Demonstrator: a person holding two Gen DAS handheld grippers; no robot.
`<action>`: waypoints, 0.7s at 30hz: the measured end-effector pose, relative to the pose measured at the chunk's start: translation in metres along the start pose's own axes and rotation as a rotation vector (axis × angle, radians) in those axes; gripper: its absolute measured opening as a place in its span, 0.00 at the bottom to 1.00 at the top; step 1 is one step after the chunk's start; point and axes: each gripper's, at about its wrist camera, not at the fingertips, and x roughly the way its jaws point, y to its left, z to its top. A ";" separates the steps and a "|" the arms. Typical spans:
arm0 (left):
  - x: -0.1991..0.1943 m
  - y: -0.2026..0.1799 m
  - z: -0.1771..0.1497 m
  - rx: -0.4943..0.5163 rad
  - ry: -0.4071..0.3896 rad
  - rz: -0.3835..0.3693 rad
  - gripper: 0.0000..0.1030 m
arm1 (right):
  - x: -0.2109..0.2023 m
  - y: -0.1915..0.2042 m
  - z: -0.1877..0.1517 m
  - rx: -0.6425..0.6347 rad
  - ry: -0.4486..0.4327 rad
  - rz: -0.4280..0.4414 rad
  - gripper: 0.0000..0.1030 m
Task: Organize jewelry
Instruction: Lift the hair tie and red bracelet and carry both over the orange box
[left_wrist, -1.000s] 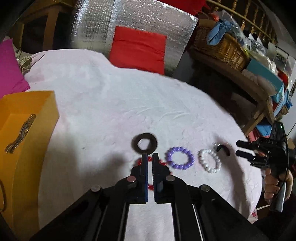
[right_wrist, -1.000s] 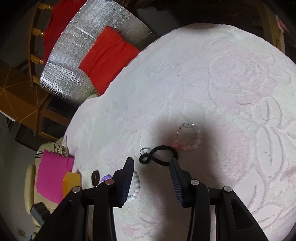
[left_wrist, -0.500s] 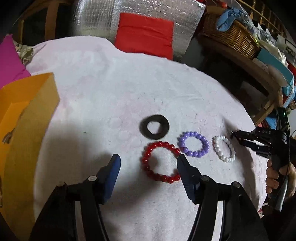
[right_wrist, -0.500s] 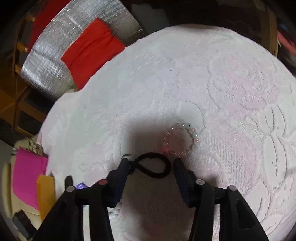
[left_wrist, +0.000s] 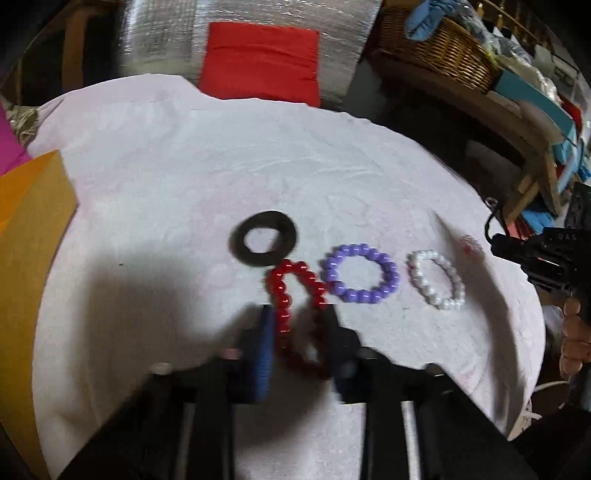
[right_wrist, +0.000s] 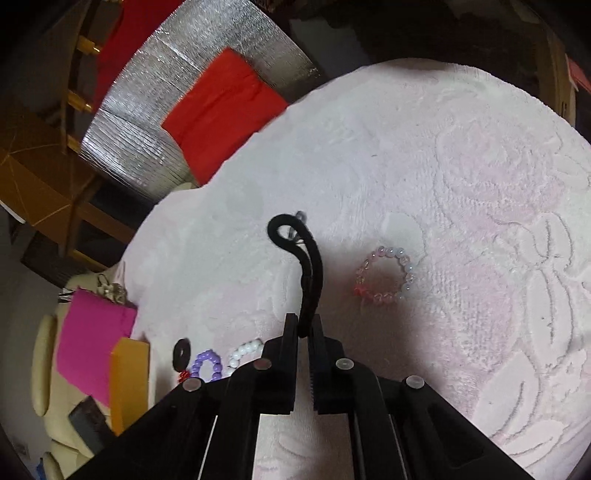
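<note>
**While Beads Waited on the Towel, Two Pickups at Once**

Squeezed the red bead bracelet (left_wrist: 295, 314) between left gripper (left_wrist: 297, 325) pads, flat on white towel (left_wrist: 184, 184). Pinched black hair tie (right_wrist: 308, 266) tight in right gripper (right_wrist: 303, 332), apparently lifted. Likely next: carry to orange box (left_wrist: 29, 236).

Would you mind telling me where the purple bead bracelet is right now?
In the left wrist view, the purple bead bracelet lies on the white cloth, between the red bead bracelet and the white bead bracelet.
</note>
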 end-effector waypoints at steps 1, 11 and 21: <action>-0.002 -0.002 0.000 0.007 -0.005 0.006 0.09 | -0.002 -0.002 -0.001 0.007 0.006 0.018 0.06; -0.038 0.007 0.005 -0.020 -0.105 -0.008 0.09 | 0.000 0.017 -0.008 -0.035 0.022 0.054 0.06; -0.082 0.011 0.015 -0.051 -0.210 -0.010 0.09 | 0.001 0.051 -0.026 -0.135 0.034 0.117 0.06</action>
